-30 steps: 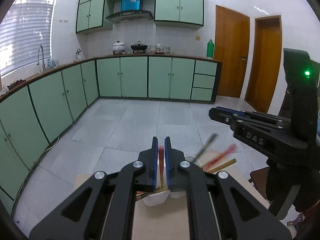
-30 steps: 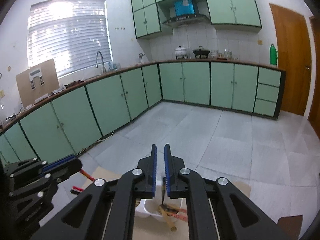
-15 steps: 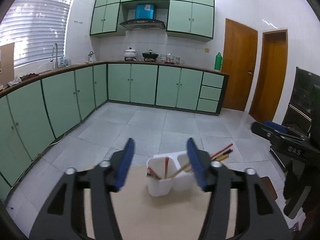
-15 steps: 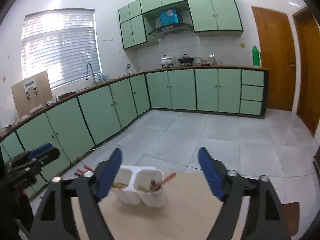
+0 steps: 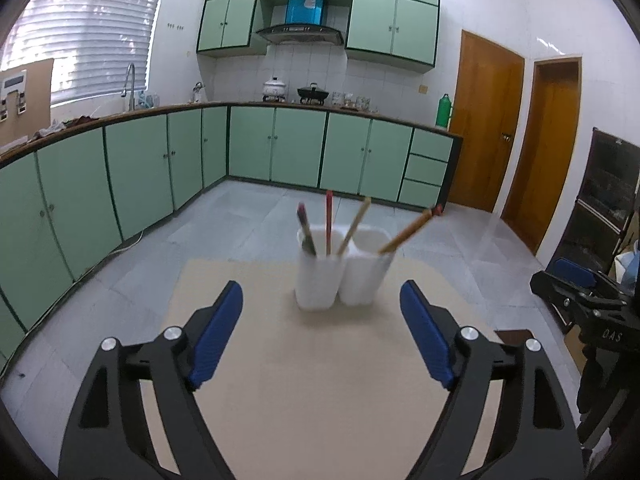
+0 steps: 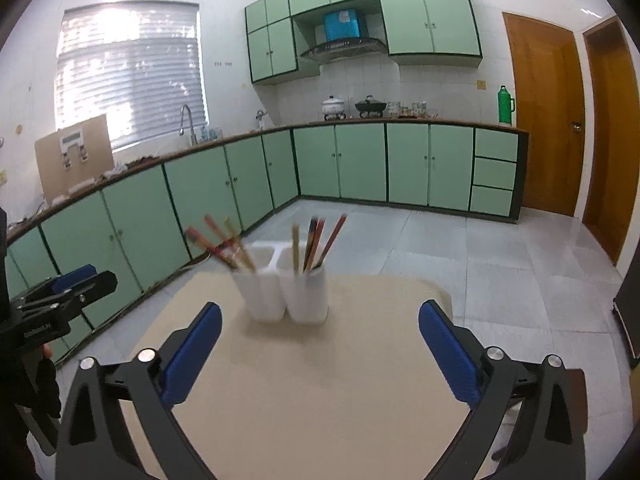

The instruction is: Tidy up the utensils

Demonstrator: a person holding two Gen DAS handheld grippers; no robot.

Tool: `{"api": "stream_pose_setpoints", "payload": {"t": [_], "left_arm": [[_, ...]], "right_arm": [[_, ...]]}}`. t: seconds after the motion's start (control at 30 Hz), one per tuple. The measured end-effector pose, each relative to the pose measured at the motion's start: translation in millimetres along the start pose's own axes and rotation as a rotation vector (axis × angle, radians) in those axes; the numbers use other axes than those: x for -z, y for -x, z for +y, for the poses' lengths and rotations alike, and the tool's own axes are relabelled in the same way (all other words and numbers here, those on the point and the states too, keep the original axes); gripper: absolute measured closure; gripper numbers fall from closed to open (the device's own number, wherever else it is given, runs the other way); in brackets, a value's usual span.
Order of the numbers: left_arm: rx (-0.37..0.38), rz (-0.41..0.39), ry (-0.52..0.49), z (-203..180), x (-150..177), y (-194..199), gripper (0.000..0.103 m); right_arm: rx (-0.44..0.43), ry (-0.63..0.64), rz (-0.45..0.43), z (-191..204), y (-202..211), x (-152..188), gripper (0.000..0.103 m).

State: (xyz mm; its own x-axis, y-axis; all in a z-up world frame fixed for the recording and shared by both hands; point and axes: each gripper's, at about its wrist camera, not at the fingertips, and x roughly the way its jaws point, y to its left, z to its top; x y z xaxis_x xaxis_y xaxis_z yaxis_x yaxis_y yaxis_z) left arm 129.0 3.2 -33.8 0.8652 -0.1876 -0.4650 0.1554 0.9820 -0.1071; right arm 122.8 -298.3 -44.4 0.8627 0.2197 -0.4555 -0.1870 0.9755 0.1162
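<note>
We think the job looks nearly done: the chopsticks (image 5: 328,220) stand in the white holder (image 5: 340,276) at the middle of the counter (image 5: 320,392), and our left gripper (image 5: 320,336) and right gripper (image 6: 320,356) have empty fingers opening wide.

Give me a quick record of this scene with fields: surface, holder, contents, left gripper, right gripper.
surface: beige tabletop
holder: white plastic two-compartment utensil holder, upright on the tabletop
contents: red, dark and wooden chopsticks leaning in both compartments
left hand-held gripper: jaws opening, nothing between them, short of the holder
right hand-held gripper: jaws opening, nothing between them, short of the holder
</note>
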Motion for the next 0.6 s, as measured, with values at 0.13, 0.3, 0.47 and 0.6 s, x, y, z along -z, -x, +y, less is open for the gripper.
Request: {"api": "stream_pose_setpoints", "payload": {"t": [0.13,0.3,0.47,0.6], "left_arm": [[-0.016,0.020,-0.012,-2.2,16.0,15.7,0.015],[-0.007,0.028,0.004,-6.6,26.7,35.4,0.013],[0.004,-0.013,-0.018,-16.1,26.3,59.0,0.013],[0.018,-0.045,-0.028,-23.9,26.7,76.2,0.013]], "right_arm": [[0.002,0.023,0.024,13.4,10.8,16.8,0.006],[-0.025,0.028,0.036,26.2,27.6,27.5,0.006],[-0.055,0.022,0.021,31.2,47.0,23.9,0.006],[-0.065,0.029,-0.007,35.5,62.7,17.6,0.006]]}}
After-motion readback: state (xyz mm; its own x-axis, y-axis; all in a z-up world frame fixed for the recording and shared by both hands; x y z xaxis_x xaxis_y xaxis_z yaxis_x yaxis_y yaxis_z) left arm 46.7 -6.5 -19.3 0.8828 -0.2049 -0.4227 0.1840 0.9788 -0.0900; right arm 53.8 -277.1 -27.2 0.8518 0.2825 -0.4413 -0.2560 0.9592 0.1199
